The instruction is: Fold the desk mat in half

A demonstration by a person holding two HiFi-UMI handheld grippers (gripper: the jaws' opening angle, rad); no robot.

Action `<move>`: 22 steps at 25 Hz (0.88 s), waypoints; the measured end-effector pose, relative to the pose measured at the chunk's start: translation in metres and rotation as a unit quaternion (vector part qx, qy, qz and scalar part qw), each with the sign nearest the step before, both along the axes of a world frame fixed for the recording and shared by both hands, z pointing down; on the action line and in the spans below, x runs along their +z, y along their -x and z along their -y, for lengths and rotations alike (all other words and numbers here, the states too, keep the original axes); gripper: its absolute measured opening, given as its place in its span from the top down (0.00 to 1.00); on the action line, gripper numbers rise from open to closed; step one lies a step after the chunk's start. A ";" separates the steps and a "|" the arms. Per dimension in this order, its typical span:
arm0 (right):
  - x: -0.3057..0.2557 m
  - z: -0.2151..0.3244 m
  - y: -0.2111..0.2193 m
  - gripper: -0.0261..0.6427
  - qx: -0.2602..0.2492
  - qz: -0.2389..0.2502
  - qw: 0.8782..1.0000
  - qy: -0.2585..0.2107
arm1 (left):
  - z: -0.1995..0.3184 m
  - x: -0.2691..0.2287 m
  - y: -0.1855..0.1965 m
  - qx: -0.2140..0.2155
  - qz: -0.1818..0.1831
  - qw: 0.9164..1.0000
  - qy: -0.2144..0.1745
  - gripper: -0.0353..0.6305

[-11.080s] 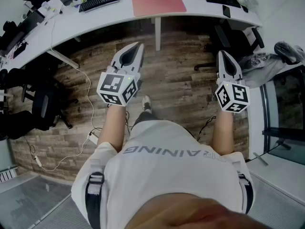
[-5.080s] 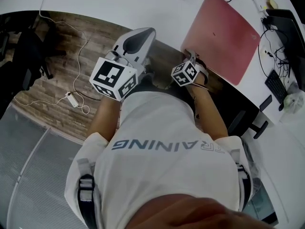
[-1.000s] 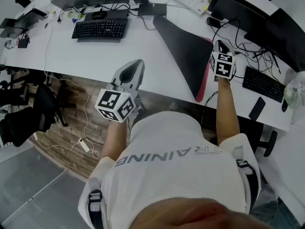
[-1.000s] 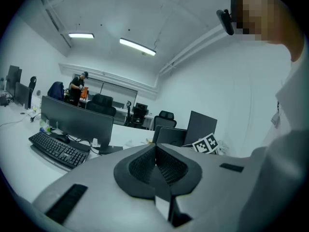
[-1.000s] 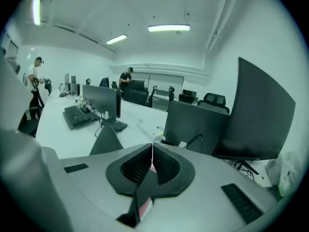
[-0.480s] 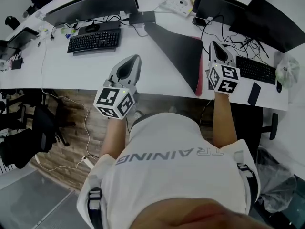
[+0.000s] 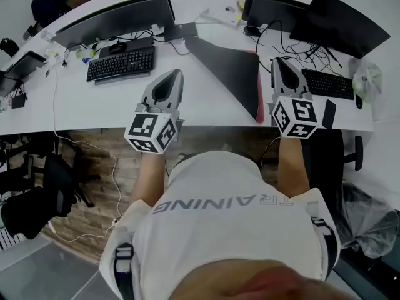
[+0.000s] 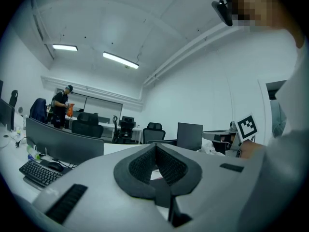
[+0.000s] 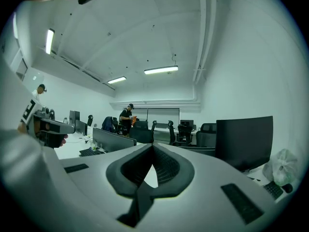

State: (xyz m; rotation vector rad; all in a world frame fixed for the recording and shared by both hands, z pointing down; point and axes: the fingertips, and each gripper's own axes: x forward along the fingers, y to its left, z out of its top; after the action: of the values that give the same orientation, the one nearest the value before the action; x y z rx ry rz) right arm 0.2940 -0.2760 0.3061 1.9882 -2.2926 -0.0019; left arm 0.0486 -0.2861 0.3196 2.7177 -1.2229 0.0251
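The desk mat (image 7: 230, 72) lies folded on the white desk (image 7: 94, 102), dark underside up, with a thin red edge (image 7: 259, 112) along its right side. My right gripper (image 7: 279, 62) hovers just right of that edge, apart from the mat, shut and with nothing in it; the right gripper view shows its jaws (image 9: 153, 146) meeting at the tips. My left gripper (image 7: 171, 75) hangs over the bare desk left of the mat, also shut and holding nothing (image 8: 155, 146).
A black keyboard (image 7: 122, 63) and a wide monitor (image 7: 115, 20) sit at the left. At the right are another keyboard (image 7: 328, 83), a phone (image 7: 329, 114), cables and two monitors (image 7: 350, 24). An office chair (image 7: 37, 205) stands on the floor at lower left.
My right gripper has drawn back from the mat's right edge toward the desk's front. The folded mat stays flat. My left gripper has hardly moved.
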 end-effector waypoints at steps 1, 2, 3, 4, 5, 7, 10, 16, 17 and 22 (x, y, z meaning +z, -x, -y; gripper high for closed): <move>-0.004 -0.003 0.002 0.93 0.002 -0.005 1.000 -0.003 | 0.000 -0.002 0.000 0.004 0.000 1.000 -0.002 0.91; -0.007 -0.006 0.004 0.93 0.004 -0.009 1.000 -0.006 | 0.001 -0.004 0.001 0.007 -0.001 1.000 -0.004 0.91; -0.010 -0.008 0.006 0.93 0.006 -0.012 1.000 -0.007 | 0.001 -0.005 0.001 0.011 -0.001 1.000 -0.006 0.91; -0.012 -0.011 0.007 0.93 0.008 -0.013 1.000 -0.009 | 0.002 -0.007 0.002 0.015 -0.002 1.000 -0.007 0.91; -0.014 -0.013 0.009 0.93 0.010 -0.014 1.000 -0.010 | 0.003 -0.008 0.002 0.018 -0.002 1.000 -0.008 0.91; -0.017 -0.017 0.011 0.93 0.014 -0.013 1.000 -0.012 | 0.003 -0.009 0.003 0.023 -0.001 1.000 -0.011 0.91; -0.020 -0.022 0.013 0.93 0.019 -0.013 1.000 -0.015 | 0.003 -0.010 0.005 0.030 0.000 0.999 -0.013 0.91; -0.019 -0.024 0.023 0.93 0.023 -0.014 1.000 -0.011 | 0.004 -0.009 0.013 0.037 -0.003 0.999 -0.010 0.91; -0.019 -0.024 0.024 0.93 0.022 -0.015 1.000 -0.010 | 0.003 -0.009 0.014 0.038 -0.003 0.999 -0.010 0.91; -0.019 -0.024 0.031 0.93 0.016 -0.016 1.000 -0.008 | 0.003 -0.007 0.018 0.036 0.006 0.999 -0.015 0.91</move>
State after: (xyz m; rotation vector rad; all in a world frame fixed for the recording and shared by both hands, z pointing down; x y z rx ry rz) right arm 0.2634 -0.2518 0.2872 2.0167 -2.2484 -0.0497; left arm 0.0306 -0.2892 0.3122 2.7906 -1.1375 0.0302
